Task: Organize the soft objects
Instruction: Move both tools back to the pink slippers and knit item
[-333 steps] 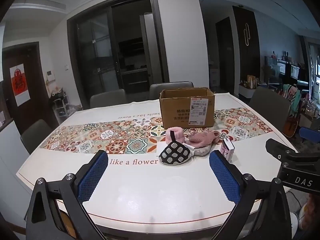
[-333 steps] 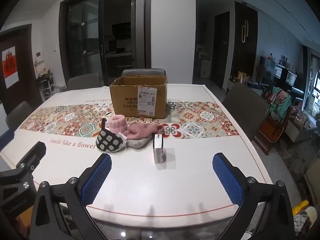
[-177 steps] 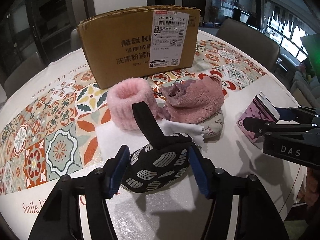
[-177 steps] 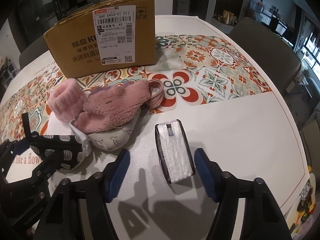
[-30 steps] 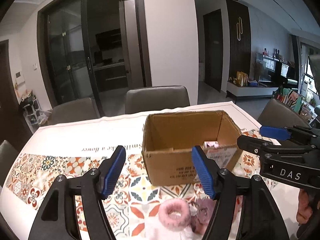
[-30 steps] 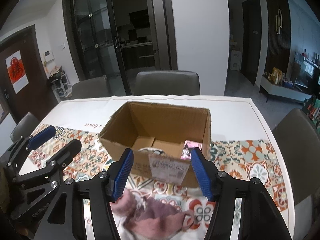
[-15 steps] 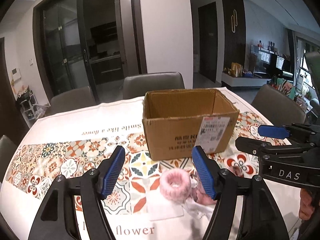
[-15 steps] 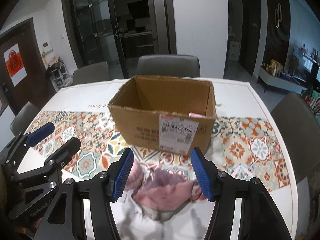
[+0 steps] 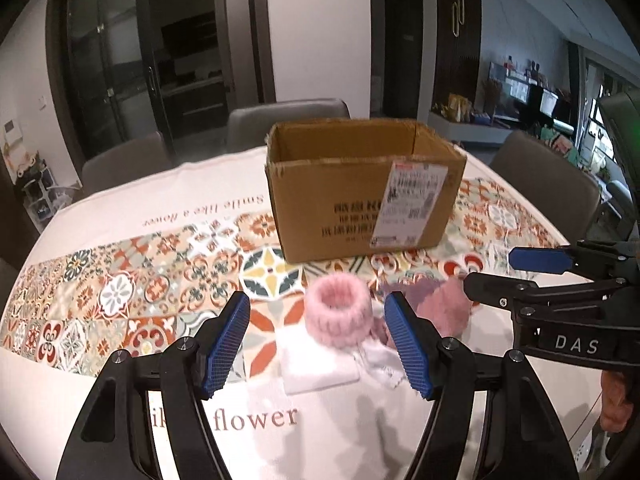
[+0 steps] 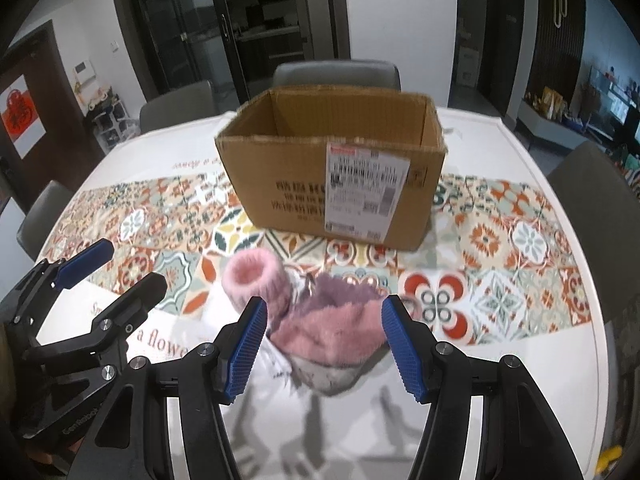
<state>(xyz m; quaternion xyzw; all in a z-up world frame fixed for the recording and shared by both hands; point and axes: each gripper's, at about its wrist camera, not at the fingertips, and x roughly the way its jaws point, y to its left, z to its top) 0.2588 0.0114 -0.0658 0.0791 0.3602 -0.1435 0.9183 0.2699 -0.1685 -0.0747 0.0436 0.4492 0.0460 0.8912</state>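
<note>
Both pairs of fingers stood wide apart and held nothing. The left gripper [image 9: 318, 338] hovered near the edge of the table [image 9: 100, 208], its blue pads framing a pink fuzzy band [image 9: 338, 312] without touching it. The right gripper [image 10: 322, 342] hung just to the right, its pads bracketing a pink fluffy cloth [image 10: 332, 330], also clear of it.

The soft things lay in a small heap on the near side of the patterned runner [image 9: 120, 292]. The band stood upright on a white folded cloth [image 9: 316, 364]; the pink cloth was draped over a grey rounded pouch [image 10: 328, 378] beside it. Beyond them, farther across the table, sat an open cardboard box [image 9: 360, 196], its inside hidden from both views.

This looked like the approach to a pick, with the heap not yet packed away. Next, each gripper would need to come down around its item, close gently on the plush, lift, and carry it over the near wall of the box. The overlapping pile might drag a neighbour along.
</note>
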